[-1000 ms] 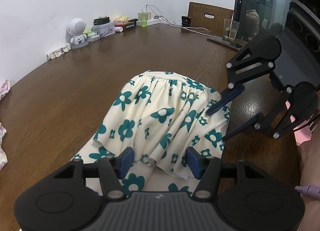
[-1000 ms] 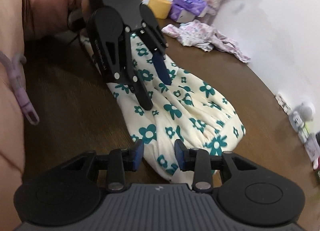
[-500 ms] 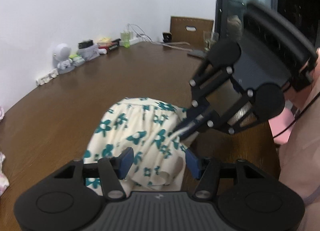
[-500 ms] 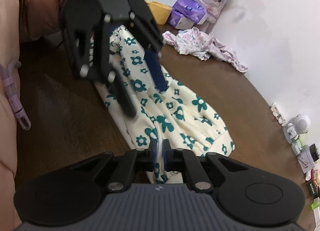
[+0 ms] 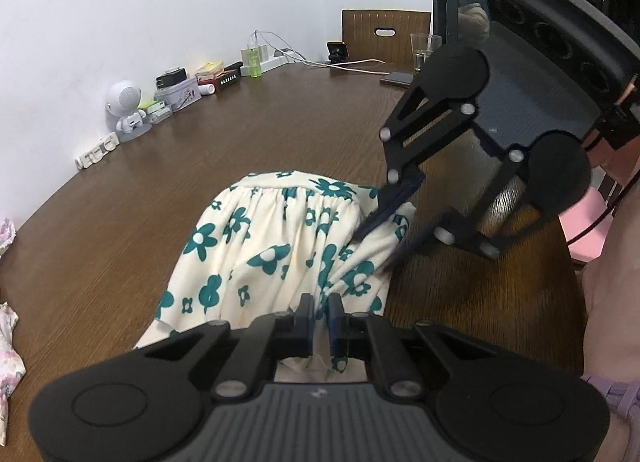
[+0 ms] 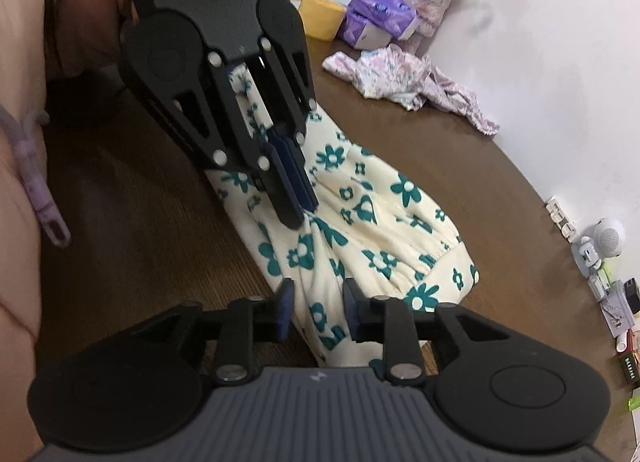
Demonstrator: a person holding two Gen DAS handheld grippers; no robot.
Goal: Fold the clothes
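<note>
Desk: brown wood desk (image 5: 304,129) against a white wall; I see it from both wrist cameras.
Garment: cream floral garment (image 5: 264,246) with teal flowers lies on the desk near the person's edge, bunched on that side.
Left hand-held gripper (image 5: 319,316): fingers drawn close together with a fold of the floral garment pinched between them; fabric rises into the gap.
Right hand-held gripper (image 6: 316,308): fingers parted to a middling gap, the garment's edge lying between them; I cannot tell whether either pad touches cloth.
Left view only: a white robot figurine (image 5: 126,109), a tin box (image 5: 178,93), a green bottle (image 5: 255,61), cables, a drinking glass (image 5: 424,51) and a chair back (image 5: 386,35) along the far rim.
Right view only: a yellow bowl (image 6: 320,19), a purple tissue pack (image 6: 378,17), a flower vase (image 6: 430,1), and a crumpled pink patterned cloth (image 6: 408,81) well apart from the floral garment.
Obstruction: in each view the other gripper's black linkage hangs over the garment and hides part of it.
</note>
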